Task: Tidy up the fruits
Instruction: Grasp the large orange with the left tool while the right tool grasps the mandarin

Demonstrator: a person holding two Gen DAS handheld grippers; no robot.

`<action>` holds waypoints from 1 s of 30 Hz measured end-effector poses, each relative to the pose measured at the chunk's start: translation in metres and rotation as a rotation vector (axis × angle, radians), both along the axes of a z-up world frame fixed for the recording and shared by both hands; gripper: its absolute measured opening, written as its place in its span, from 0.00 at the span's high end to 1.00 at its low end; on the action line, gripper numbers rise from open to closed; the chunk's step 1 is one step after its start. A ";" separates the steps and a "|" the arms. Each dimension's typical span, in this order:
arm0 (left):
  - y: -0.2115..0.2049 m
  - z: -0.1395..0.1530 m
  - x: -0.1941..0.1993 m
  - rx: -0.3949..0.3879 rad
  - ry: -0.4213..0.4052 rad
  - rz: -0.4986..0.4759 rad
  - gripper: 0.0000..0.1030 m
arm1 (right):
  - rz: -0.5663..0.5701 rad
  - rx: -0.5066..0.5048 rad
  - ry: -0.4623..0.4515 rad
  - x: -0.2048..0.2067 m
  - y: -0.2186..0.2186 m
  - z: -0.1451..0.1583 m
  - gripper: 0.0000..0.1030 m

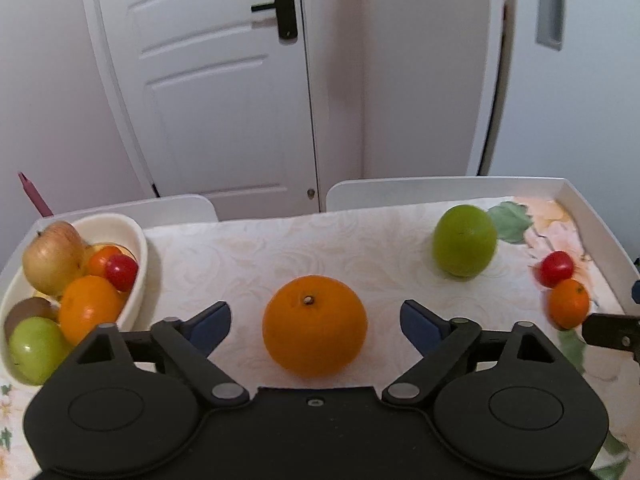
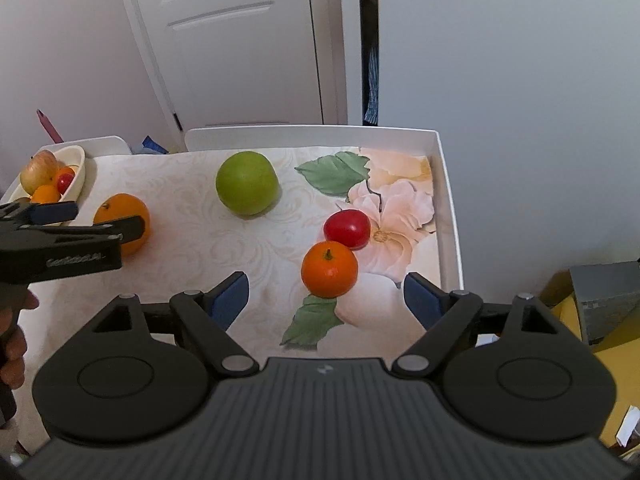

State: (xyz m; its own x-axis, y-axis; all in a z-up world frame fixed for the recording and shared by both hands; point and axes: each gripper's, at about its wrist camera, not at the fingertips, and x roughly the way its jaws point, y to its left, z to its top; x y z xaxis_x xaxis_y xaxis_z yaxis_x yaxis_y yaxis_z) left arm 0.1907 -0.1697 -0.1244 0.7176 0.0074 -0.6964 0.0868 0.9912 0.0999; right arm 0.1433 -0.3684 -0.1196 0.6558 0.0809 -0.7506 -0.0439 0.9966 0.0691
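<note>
Left wrist view puts the orange point(image 1: 315, 326) dead ahead of my left tongs point(image 1: 316, 320), its bulk sitting between the two blue pads point(image 1: 212, 322), both of which stand spread wide and clear of the skin. It rests stem-up on the cloth point(image 1: 280, 248); being round, it offers no long axis to line up with, so I judge a straight closing would take it. The bowl point(image 1: 136, 240) lies to the left, near, already holding several fruits.

My right tongs point(image 2: 326, 300) are likewise spread and hold nothing. The tangerine point(image 2: 329, 269) sits just ahead of them, between the pads but a little beyond the tips, with the tomato point(image 2: 347, 228) touching it or nearly so on the far side; I cannot quite tell. The apple point(image 2: 247, 183) lies farther off, ahead and leftward, between the two tongs.

So the left is nearer the orange and the bowl, the right nearer the tangerine.
</note>
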 end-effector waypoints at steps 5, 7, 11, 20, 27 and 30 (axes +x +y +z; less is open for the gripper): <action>0.002 -0.013 0.012 -0.001 0.035 0.017 0.22 | 0.019 0.005 0.007 0.012 0.002 -0.008 0.04; 0.004 -0.016 0.014 -0.003 0.055 0.019 0.33 | 0.026 0.005 0.010 0.016 0.003 -0.011 0.07; 0.005 -0.019 0.012 -0.008 0.051 -0.001 0.35 | 0.033 0.004 0.019 0.023 0.004 -0.017 0.09; 0.004 -0.017 0.007 -0.001 0.057 -0.009 0.36 | 0.032 0.001 0.036 0.031 0.006 -0.027 0.25; 0.005 -0.017 -0.002 0.005 0.064 -0.014 0.36 | 0.024 -0.018 0.034 0.032 0.007 -0.031 0.33; 0.008 -0.016 -0.006 0.001 0.067 -0.009 0.36 | 0.020 -0.027 0.025 0.033 0.005 -0.032 0.42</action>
State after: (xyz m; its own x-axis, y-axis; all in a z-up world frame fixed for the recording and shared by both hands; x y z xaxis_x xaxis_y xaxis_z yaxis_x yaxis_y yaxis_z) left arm 0.1844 -0.1621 -0.1406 0.6696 0.0019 -0.7427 0.1019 0.9903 0.0945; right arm 0.1758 -0.3633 -0.1512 0.6353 0.0734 -0.7687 -0.0620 0.9971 0.0439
